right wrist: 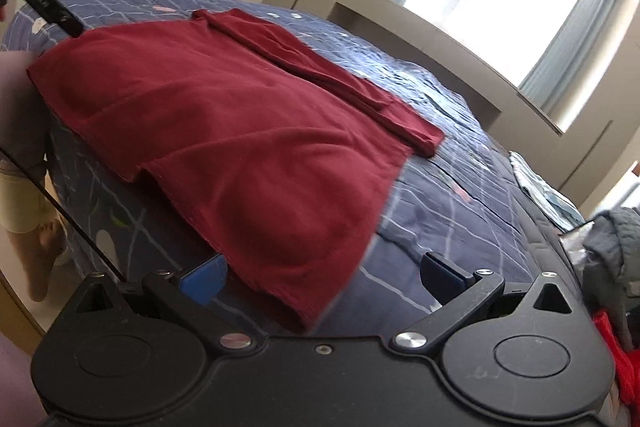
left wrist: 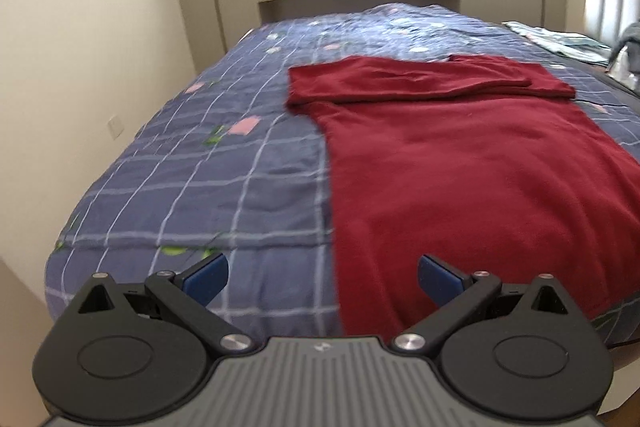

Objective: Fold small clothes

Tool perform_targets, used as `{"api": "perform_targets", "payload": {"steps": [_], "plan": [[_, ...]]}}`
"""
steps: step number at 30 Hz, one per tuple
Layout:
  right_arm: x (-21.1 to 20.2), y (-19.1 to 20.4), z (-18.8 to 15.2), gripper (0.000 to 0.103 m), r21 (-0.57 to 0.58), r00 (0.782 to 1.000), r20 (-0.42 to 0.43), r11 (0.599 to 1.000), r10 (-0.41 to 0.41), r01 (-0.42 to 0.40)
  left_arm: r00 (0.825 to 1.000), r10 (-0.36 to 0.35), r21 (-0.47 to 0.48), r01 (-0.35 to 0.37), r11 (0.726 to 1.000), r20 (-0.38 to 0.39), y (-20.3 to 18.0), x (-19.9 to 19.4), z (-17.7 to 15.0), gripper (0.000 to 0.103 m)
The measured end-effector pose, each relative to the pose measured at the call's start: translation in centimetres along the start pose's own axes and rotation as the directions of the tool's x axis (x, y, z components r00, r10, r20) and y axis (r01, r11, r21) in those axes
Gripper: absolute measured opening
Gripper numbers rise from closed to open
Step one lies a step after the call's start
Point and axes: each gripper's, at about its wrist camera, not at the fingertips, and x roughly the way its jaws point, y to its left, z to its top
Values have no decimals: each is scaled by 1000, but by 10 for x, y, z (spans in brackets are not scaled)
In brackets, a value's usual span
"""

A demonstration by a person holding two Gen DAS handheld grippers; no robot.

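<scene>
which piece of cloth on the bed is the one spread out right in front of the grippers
The dark red shirt, lying flat on the blue checked bedspread with its sleeves folded across the far end. The pale green patterned cloth and the grey garment lie far off at the bed's edge.

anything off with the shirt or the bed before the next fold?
Mostly fine. The red shirt lies flat on the plaid bedspread, sleeves folded across its top. One oddity: its lower hem droops over the bed edge, and its side edges look uneven. Both hand-held grippers, left and right, are open and empty.
</scene>
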Motion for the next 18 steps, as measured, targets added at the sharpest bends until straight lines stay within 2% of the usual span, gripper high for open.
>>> {"api": "perform_targets", "payload": {"steps": [2,5,9,11,14,16,17,18], "plan": [[-5,-10,-3,102,45,1000,4,999,21,-21,999,-21,-37,20,999,-28,10,0,-4,103],[-14,-24,-4,102,140,998,31,989,49,-52,993,-92,-119,83,989,-69,25,2,-10,103],[-12,-45,-2,102,311,992,53,943,112,-123,972,-199,-228,168,959,-124,34,12,-15,103],[-5,-52,-2,95,387,990,46,911,137,-143,961,-240,-253,201,946,-136,35,16,-14,102],[2,-54,-1,86,447,986,32,880,164,-161,953,-269,-265,225,938,-142,31,23,-14,94],[4,-52,-1,72,475,982,24,862,186,-175,947,-284,-272,237,933,-148,29,25,-13,82],[6,-52,-1,69,485,980,16,855,199,-182,944,-294,-277,245,929,-151,29,26,-13,79],[8,-51,-1,60,490,978,9,851,210,-188,940,-303,-282,251,926,-157,29,27,-14,75]]}}
